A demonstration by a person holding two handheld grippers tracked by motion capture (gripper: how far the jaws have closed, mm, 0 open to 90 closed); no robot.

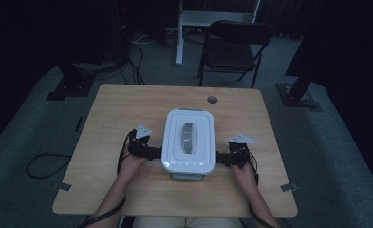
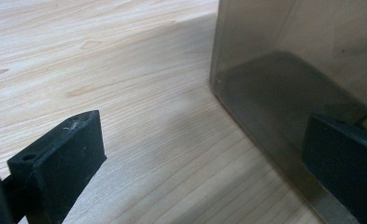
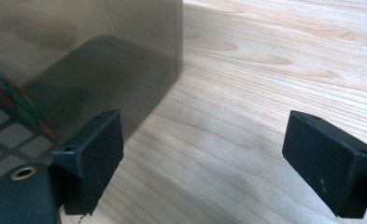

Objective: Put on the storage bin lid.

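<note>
Pale wood grain runs under everything: the table spreads out on all sides of the fingers, bare beyond them to left and right. Between the two grippers sits the storage box — a white lid with a grey handle strip along its middle, over clear walls. In the left gripper view the box's translucent wall rises ahead and to the right of the fingers, its lower corner resting on the table just past them; in the right gripper view the same kind of wall stands ahead and to the left, with a coloured grid pattern showing through it low down beside the near finger. The left gripper points inward at the box's left side, its fingers wide apart, one over bare wood and the other right at the foot of the wall; whether that one touches the plastic is hard to tell. The right gripper faces the opposite side in mirror fashion — fingers spread, the near one close against the wall, the far one out over open table. Neither pair is clamped on anything. A grey three-cornered plate tops the right gripper, and another tops the left.
</note>
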